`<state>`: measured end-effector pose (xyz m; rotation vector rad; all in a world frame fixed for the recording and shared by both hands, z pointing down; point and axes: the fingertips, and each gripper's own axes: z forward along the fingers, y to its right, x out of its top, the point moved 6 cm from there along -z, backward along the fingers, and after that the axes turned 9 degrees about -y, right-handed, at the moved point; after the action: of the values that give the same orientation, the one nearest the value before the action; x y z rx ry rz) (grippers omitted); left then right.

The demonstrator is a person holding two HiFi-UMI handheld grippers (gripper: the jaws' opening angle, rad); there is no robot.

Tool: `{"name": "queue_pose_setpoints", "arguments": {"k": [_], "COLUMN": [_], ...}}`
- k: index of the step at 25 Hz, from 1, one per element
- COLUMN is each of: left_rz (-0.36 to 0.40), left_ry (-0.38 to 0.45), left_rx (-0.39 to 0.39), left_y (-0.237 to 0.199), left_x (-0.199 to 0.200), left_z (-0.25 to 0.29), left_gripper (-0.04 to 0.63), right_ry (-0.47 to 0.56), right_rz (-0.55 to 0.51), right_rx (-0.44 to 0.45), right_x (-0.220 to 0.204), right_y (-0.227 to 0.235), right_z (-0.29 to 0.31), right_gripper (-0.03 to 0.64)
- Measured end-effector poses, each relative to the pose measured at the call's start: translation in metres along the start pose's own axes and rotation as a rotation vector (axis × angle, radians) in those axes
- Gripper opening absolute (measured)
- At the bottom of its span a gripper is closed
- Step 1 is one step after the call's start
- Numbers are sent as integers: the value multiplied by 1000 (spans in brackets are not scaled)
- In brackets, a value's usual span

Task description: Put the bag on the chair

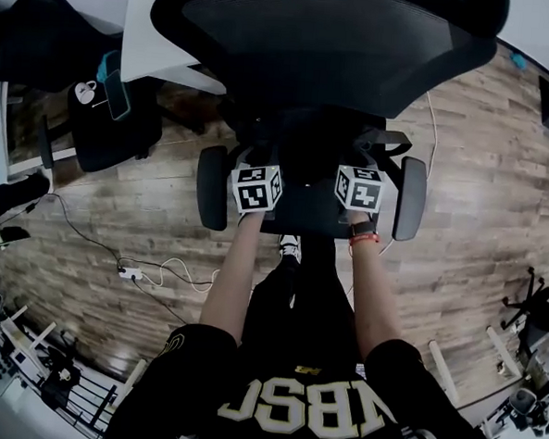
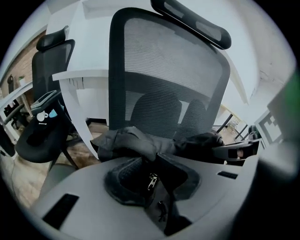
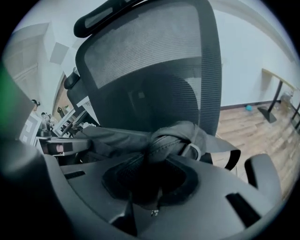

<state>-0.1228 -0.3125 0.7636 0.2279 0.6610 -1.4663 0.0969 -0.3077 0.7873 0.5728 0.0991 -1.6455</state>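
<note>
Head view: the left claw (image 1: 256, 187) and right claw (image 1: 360, 188) hover side by side over the black mesh office chair (image 1: 322, 41).

Left gripper view: the left claw (image 2: 152, 180) clenches the dark grey fabric bag (image 2: 136, 143), bunched just ahead of it, before the chair.

Right gripper view: the right claw (image 3: 150, 187) grips the bag's other end, just ahead.

The bag (image 2: 133, 141) is dark grey, the chair (image 2: 164, 70) black mesh (floor (image 1: 481, 180): brown wood-grain).

Black shirt with gold block lettering (image 1: 309, 413): letters "BS" were legible; the neighbouring characters were unclear.
</note>
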Motion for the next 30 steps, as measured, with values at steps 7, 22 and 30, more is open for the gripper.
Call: {"name": "queue_pose_setpoints", "arguments": {"k": [7,22,30], "left_rz": [-3,13,25], "left_ry": [-74,-100,-4], "left_rx": [26,-56,-55], "left_y": [-11,-10,1], "left_x": [-23,-22,-4], "left_z": [44,52,10], "left_gripper": [81,319,321], "right_ry": [-78,-107,-12], "right_rz": [-50,6,-23], "right_rx": [-40,-39,-28], "right_x": [-12,-21,-15], "right_y": [10,28,7], "right_z": [48,59,15], "right_gripper": [83,328,345]}}
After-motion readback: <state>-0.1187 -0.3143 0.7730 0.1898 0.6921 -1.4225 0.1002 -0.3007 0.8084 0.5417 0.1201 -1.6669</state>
